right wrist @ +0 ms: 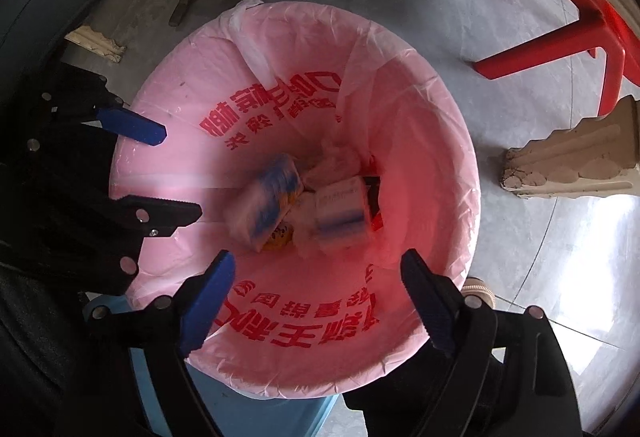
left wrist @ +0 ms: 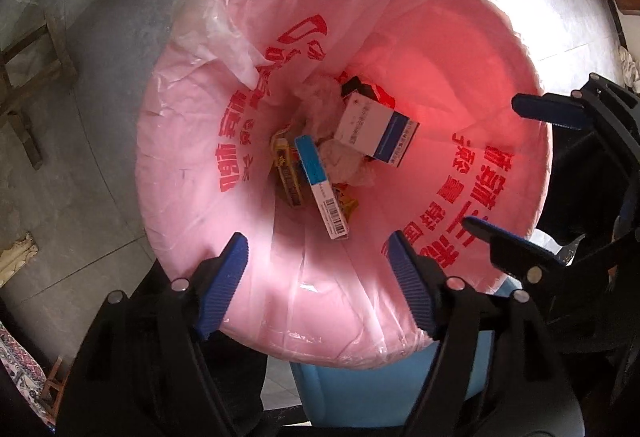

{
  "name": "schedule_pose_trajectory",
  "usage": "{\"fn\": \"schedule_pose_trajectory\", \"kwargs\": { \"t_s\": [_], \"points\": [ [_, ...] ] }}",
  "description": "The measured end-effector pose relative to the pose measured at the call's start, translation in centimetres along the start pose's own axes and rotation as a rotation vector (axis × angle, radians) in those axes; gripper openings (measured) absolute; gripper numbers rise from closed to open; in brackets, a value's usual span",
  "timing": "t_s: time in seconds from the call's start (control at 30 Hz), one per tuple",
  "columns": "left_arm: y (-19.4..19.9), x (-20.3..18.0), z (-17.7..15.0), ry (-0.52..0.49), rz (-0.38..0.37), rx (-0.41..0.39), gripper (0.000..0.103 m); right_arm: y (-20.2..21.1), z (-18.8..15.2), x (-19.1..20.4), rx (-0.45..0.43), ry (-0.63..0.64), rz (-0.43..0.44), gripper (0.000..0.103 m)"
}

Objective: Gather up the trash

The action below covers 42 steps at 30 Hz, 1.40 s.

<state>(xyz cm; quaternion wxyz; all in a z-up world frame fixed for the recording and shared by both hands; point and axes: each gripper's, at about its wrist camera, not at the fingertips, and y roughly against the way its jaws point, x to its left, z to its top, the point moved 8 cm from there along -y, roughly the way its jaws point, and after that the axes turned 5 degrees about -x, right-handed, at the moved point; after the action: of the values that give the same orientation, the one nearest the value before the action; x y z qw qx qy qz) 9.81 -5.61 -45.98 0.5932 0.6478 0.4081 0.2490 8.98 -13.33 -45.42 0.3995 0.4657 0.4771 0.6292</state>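
Both claws, left claw (left wrist: 318, 287) and right claw (right wrist: 320, 297), are hovering released above the pink bin liner (left wrist: 400, 49), whose thin, slippery film is best pinched at its rim.

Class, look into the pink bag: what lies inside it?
Inside the pink bag lie a white-and-blue box, a long barcoded box, crumpled paper and yellow packets. Anything beneath them is covered.

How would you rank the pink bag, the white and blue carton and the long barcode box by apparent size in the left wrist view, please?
1. Pink bag, by far the largest.
2. White and blue carton.
3. Long barcode box, narrower but longer, so these two are close.
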Motion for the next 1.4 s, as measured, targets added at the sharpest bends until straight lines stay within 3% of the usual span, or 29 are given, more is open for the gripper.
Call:
{"fn": "schedule_pose_trajectory", "kwargs": {
  "t_s": [0.57,0.9,1.03,1.23,1.4],
  "points": [
    [1.1,0.0,0.2,-0.005,0.027,-0.021,0.073,1.2,0.2,0.2,-0.022,-0.02,0.001,0.083],
    [4.8,-0.8,-0.4,0.008,0.075,-0.115,0.073,4.7,0.1,0.1,-0.093,-0.05,-0.033,0.083],
    [7.2,-1.3,-0.4,0.029,0.143,-0.197,0.073,6.9,0.3,-0.3,-0.136,-0.07,-0.079,0.083],
    [12.1,-2.3,-0.4,0.131,0.154,-0.359,0.073,12.3,0.4,-1.7,-0.27,-0.125,-0.16,0.083],
    [15.4,-3.5,-0.6,0.145,0.196,-0.447,0.073,16.1,0.0,-2.0,-0.354,-0.142,-0.202,0.083]
  ]
}}
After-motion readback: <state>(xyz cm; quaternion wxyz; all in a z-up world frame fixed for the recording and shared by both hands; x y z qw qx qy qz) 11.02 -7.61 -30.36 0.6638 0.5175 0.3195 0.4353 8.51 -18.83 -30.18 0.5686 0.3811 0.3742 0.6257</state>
